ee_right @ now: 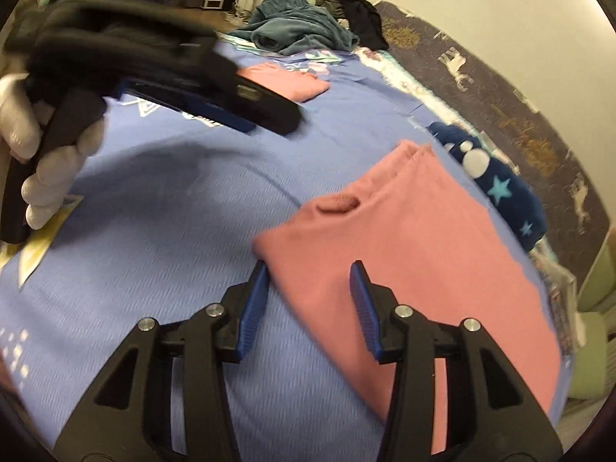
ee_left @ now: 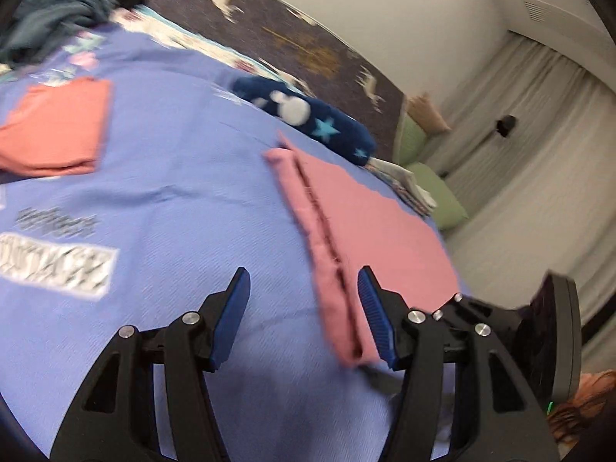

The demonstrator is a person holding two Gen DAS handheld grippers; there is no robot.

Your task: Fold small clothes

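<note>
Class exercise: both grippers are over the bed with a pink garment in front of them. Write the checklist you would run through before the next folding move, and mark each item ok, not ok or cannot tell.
1. Left gripper free of cloth: ok, jaws apart, nothing between the pads.
2. Right gripper free of cloth: ok, jaws apart above the pink garment, not pinching it.
3. Garment lies flat on the blue bedspread: ok; one long edge shows doubled layers.
4. Garment fully folded: cannot tell; its near end is hidden by the right gripper.
5. Folded pink piece out of the way: ok, it lies apart.
6. Navy star-print item clear of the garment: not ok, it sits right at the far edge.
</note>
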